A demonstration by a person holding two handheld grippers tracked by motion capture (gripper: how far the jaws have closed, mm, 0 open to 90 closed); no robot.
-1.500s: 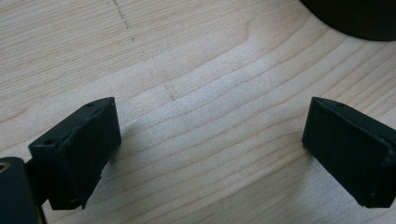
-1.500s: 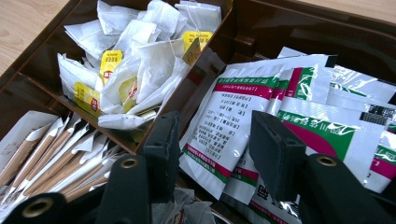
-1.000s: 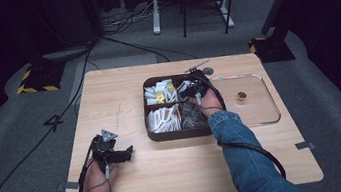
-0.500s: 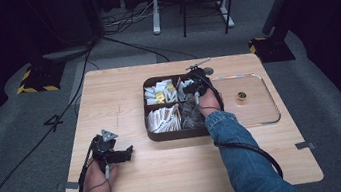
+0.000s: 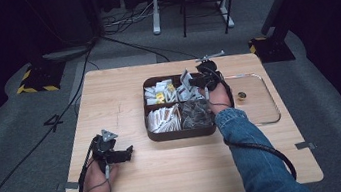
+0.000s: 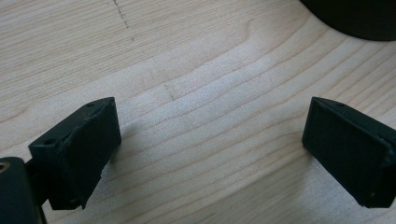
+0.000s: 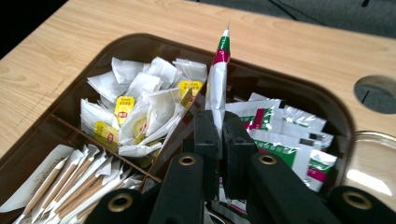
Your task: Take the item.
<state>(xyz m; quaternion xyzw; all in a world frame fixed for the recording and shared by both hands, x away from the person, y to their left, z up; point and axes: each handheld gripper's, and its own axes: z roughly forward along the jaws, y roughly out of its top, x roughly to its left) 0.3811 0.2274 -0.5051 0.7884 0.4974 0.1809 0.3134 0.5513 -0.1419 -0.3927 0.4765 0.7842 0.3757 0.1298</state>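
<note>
One white, green-and-red packet (image 7: 217,79), seemingly a sachet, pinched upright by right gripper (image 7: 219,122).

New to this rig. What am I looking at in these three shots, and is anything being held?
No robot here: a person holds a handheld two-jaw gripper in each hand. The high view looks down on a wooden table. The other two come from cameras riding on the grippers, looking along their black jaws.

On the table sits a dark divided tray of white packets, wrapped sticks and dark packets, with a clear tray beside it holding a small round gold object.

The left gripper rests open over bare wood. The right gripper, above the divided tray, is shut on a white sachet with a green and red end, standing upright.
</note>
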